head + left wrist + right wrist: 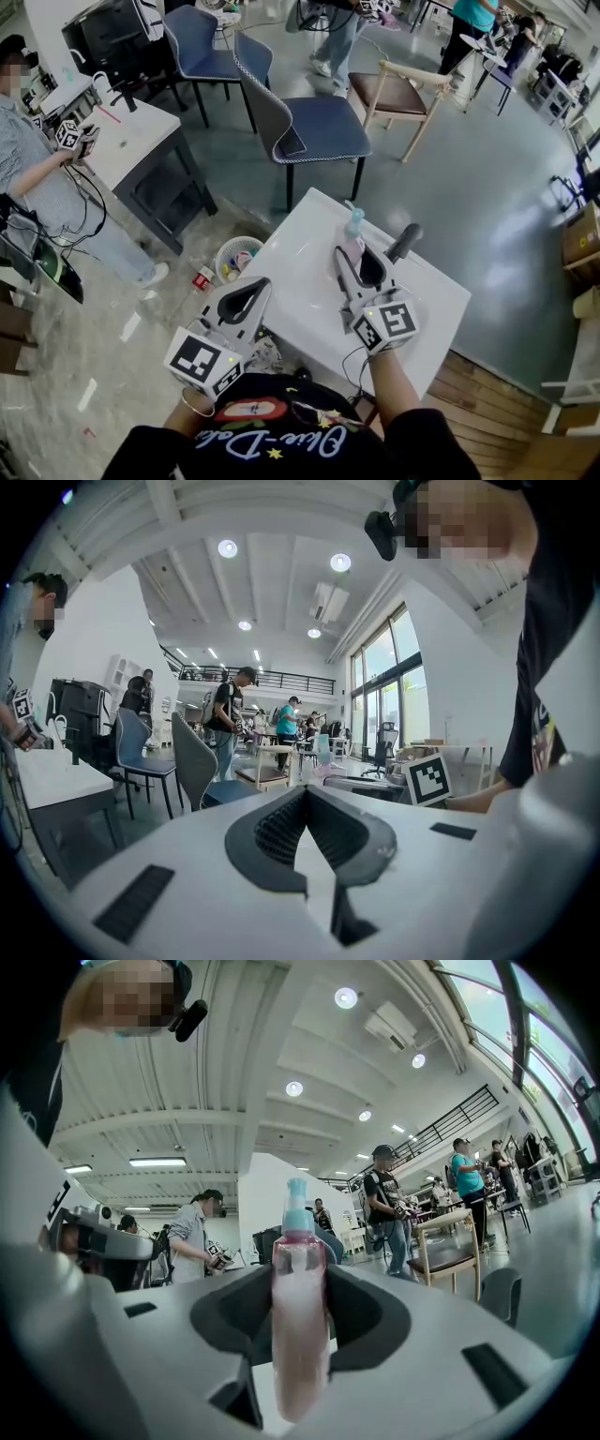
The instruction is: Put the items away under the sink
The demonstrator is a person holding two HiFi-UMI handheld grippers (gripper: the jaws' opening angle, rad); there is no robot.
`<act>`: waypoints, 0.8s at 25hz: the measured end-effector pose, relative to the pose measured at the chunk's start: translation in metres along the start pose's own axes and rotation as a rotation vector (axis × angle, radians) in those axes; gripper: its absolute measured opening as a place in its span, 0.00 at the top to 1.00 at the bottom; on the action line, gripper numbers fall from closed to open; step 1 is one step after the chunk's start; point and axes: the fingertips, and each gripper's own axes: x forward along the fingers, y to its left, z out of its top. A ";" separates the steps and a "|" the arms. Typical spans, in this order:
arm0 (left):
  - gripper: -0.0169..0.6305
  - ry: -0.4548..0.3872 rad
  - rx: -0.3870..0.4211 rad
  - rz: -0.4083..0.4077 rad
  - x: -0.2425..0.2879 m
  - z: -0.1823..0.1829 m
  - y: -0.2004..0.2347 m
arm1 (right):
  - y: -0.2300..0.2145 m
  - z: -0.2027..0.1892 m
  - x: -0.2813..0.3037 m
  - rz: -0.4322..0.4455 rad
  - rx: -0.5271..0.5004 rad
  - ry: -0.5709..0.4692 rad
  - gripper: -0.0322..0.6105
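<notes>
A pink bottle with a pale blue pump top (353, 232) stands upright in my right gripper (360, 262), above the white table (300, 272). In the right gripper view the bottle (298, 1335) fills the gap between the dark pads, with my right gripper (300, 1297) shut on its body. My left gripper (249, 294) hovers over the table's near left edge. Seen in the left gripper view, my left gripper (305, 799) is shut with its ribbed pads meeting and nothing between them.
A black handle-like object (405, 242) sticks up just right of the bottle. A small bin of rubbish (234, 259) sits on the floor left of the table. A blue chair (305, 127) and a wooden chair (398, 94) stand beyond, with a grey desk (141, 150) and a person (37, 187) at left.
</notes>
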 end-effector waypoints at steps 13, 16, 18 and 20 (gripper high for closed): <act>0.96 0.007 0.002 0.003 -0.001 0.000 0.005 | 0.000 -0.019 0.001 -0.009 0.010 0.043 0.66; 0.96 0.008 0.001 0.001 -0.002 -0.001 0.007 | 0.002 -0.019 0.001 -0.011 0.008 0.044 0.66; 0.96 0.006 0.001 0.002 -0.003 -0.002 0.007 | 0.003 -0.019 0.000 -0.012 0.007 0.042 0.66; 0.96 0.004 0.002 0.003 -0.004 -0.001 0.006 | 0.005 -0.017 -0.002 -0.011 0.007 0.039 0.66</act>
